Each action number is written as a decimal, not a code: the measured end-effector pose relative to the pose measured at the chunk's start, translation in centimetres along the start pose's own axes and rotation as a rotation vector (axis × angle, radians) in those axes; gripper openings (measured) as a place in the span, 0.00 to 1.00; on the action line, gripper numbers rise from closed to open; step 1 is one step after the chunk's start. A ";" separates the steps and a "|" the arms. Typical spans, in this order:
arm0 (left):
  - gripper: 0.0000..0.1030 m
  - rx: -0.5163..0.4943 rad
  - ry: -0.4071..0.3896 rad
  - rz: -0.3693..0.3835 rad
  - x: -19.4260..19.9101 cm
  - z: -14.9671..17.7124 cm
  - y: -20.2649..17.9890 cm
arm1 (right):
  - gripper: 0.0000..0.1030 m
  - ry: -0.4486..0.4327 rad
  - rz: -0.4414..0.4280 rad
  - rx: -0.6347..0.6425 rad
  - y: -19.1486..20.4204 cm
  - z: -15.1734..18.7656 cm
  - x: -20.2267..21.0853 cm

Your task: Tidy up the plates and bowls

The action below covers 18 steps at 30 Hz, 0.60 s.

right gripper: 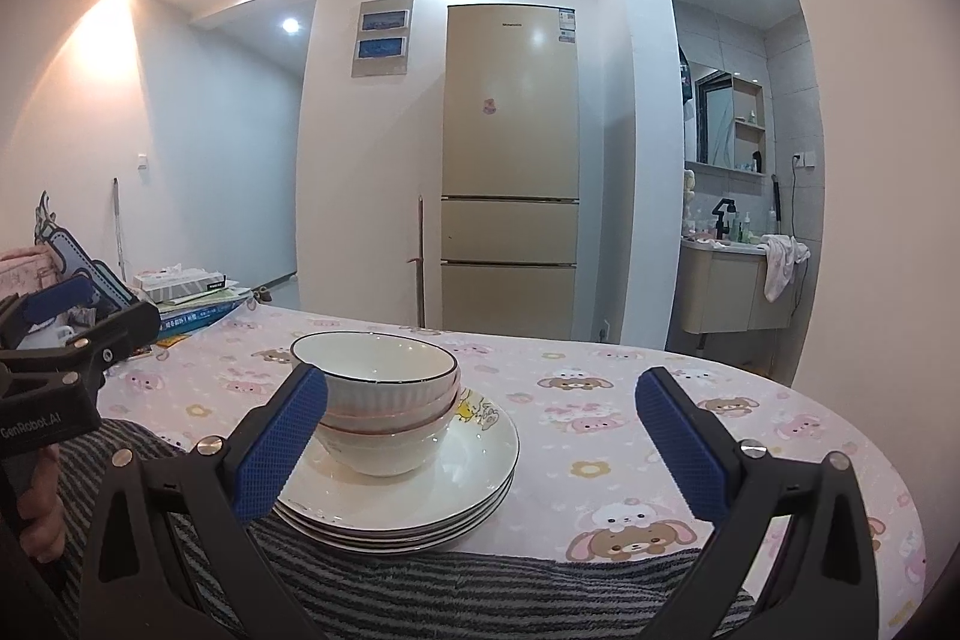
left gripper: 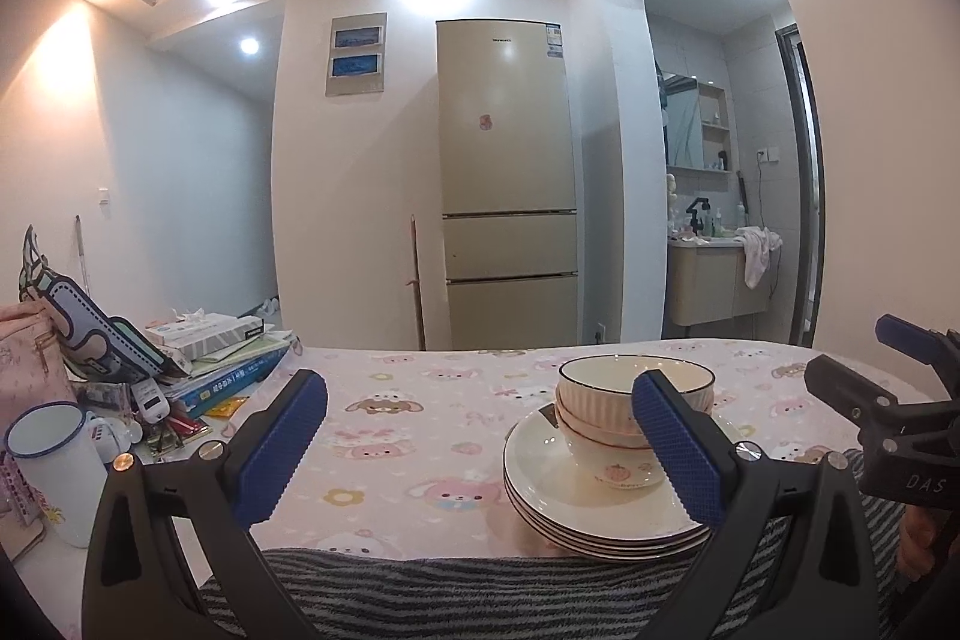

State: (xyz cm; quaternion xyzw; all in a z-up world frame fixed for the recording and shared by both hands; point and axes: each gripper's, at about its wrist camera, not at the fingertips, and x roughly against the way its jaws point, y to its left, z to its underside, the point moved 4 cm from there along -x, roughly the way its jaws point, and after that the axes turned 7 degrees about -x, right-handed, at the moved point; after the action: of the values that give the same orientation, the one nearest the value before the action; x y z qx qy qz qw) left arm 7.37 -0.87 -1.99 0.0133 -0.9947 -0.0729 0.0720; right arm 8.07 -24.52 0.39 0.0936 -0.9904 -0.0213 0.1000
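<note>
Stacked bowls [right gripper: 384,400], three nested, mouths up, standing upright on a stack of plates [right gripper: 432,496]; top bowl [left gripper: 636,382] white with a dark rim line, ribbed sides; round things, so no long axis to tell, stack axis vertical. Plates lying flat, rims dark-edged, near the front edge of the table [right gripper: 600,400], just behind a grey striped cloth [right gripper: 420,586] draped along that edge. Pink cartoon-print tablecloth [left gripper: 390,436] under everything.

Left gripper [left gripper: 480,454] spread wide, blue pads [left gripper: 282,448] apart and empty, low at the front edge, plates just behind its right-hand pad. Right gripper [right gripper: 480,448] likewise spread wide and empty, left-hand pad [right gripper: 282,442] overlapping the bowls in view; contact not tellable.

At the left edge of the table: white enamel mug [left gripper: 54,478], pile of books [left gripper: 228,364] with a tissue box [left gripper: 204,331] on top. Beyond the far edge, a beige fridge [left gripper: 507,184] against the wall; washbasin cabinet [left gripper: 714,280] through the archway at right.
</note>
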 end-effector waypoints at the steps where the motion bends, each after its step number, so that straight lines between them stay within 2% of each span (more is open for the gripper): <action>1: 1.00 0.000 0.000 0.000 0.0 0.0 0.0 | 1.00 0.000 0.000 0.000 0.0 0.0 0.0; 13: 1.00 -0.010 0.010 -0.006 -0.3 0.0 -0.5 | 1.00 0.002 -0.006 -0.026 -0.1 -0.3 -0.1; 18: 1.00 -0.013 0.033 -0.001 -0.7 0.2 -0.9 | 1.00 -0.023 -0.013 -0.031 -0.1 -0.2 0.4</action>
State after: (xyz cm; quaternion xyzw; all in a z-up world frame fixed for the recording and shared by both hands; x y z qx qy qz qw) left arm 8.05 -1.70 -2.40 0.0147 -0.9928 -0.0789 0.0886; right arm 7.76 -24.71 0.67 0.0980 -0.9904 -0.0386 0.0898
